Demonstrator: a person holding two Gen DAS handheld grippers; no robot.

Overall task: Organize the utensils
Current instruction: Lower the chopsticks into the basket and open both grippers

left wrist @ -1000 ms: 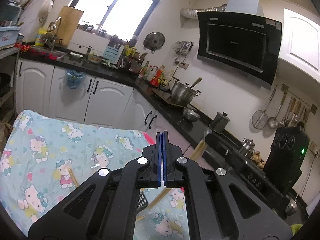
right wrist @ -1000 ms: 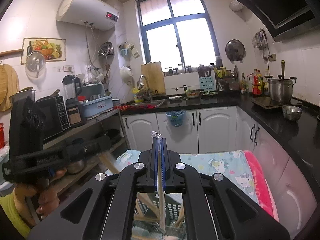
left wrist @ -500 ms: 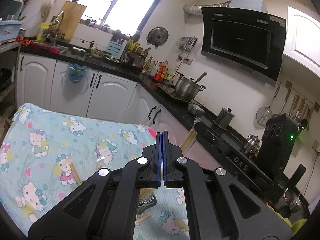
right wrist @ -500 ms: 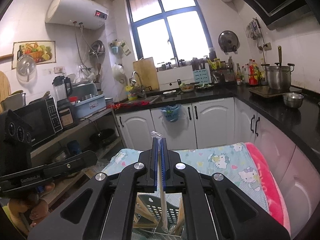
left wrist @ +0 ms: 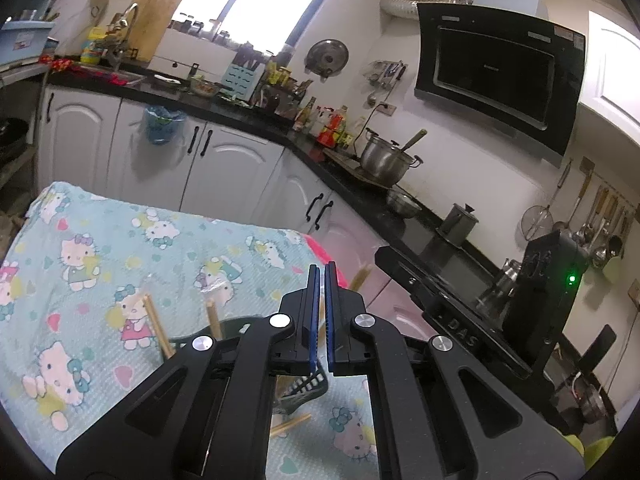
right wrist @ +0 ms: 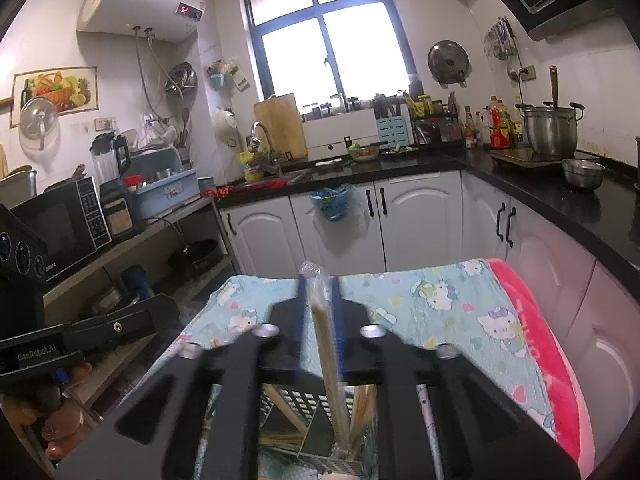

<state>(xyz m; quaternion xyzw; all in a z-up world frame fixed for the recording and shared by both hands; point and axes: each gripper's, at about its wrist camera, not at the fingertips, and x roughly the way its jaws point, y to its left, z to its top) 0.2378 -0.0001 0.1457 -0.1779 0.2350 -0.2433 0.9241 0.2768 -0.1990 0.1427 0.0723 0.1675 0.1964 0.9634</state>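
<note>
Nearest to us, the right gripper [right wrist: 319, 292] is opening its jaws, and a wrapped pair of chopsticks [right wrist: 325, 344] stands upright between them with its lower end down in the black utensil basket [right wrist: 296, 408]. We cannot tell if the pads touch the wrapper. More wooden chopsticks [right wrist: 362, 408] lean inside the same basket.

The left gripper [left wrist: 320, 320] has its jaws pressed together with nothing between them, and its black body hides most of the basket [left wrist: 308, 384] below it. Two chopsticks [left wrist: 154, 328] stick up from the basket's left side, and one loose chopstick [left wrist: 290, 426] lies on the cartoon-cat tablecloth [left wrist: 120, 248] just beside it.

At the far right edge of the table the cloth turns pink. Behind it run white cabinets [right wrist: 420, 220] under a black worktop [right wrist: 540, 192], carrying a steel pot [right wrist: 552, 130] and a small steel bowl [right wrist: 582, 172].
</note>
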